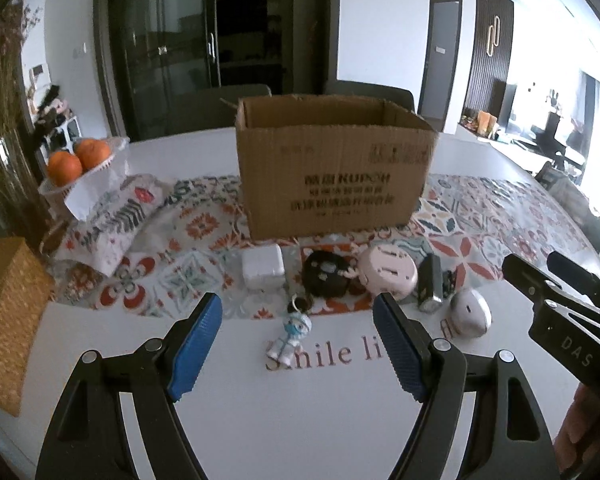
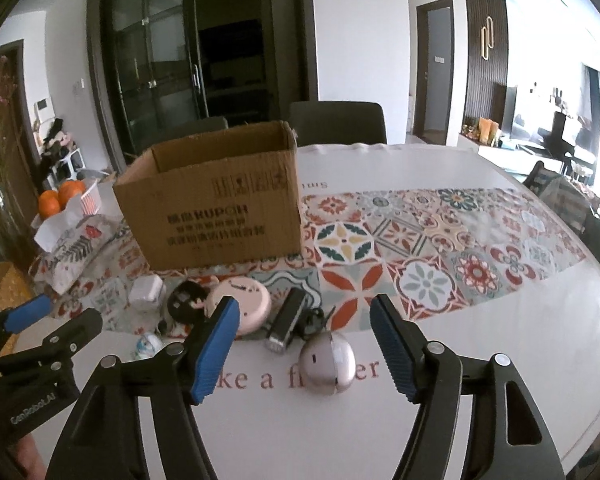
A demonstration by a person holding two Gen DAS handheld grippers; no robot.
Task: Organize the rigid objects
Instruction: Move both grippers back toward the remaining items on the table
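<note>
An open cardboard box (image 1: 334,172) stands on the patterned runner; it also shows in the right wrist view (image 2: 216,208). In front of it lie a white cube (image 1: 262,266), a black round item (image 1: 327,276), a pink round device (image 1: 388,274), a black bar-shaped gadget (image 1: 430,282), a white egg-shaped device (image 1: 471,312) and a small figurine keychain (image 1: 294,332). My left gripper (image 1: 298,344) is open, the figurine lying between its fingers. My right gripper (image 2: 304,350) is open, just short of the egg-shaped device (image 2: 328,362). The pink device (image 2: 246,306) and gadget (image 2: 286,320) lie beyond it.
A bowl of oranges (image 1: 80,160) and a patterned tissue pouch (image 1: 116,220) sit at the left, with a woven basket (image 1: 8,320) at the near left. Chairs stand behind the table (image 2: 500,360). The right gripper's body (image 1: 564,308) shows at the right of the left view.
</note>
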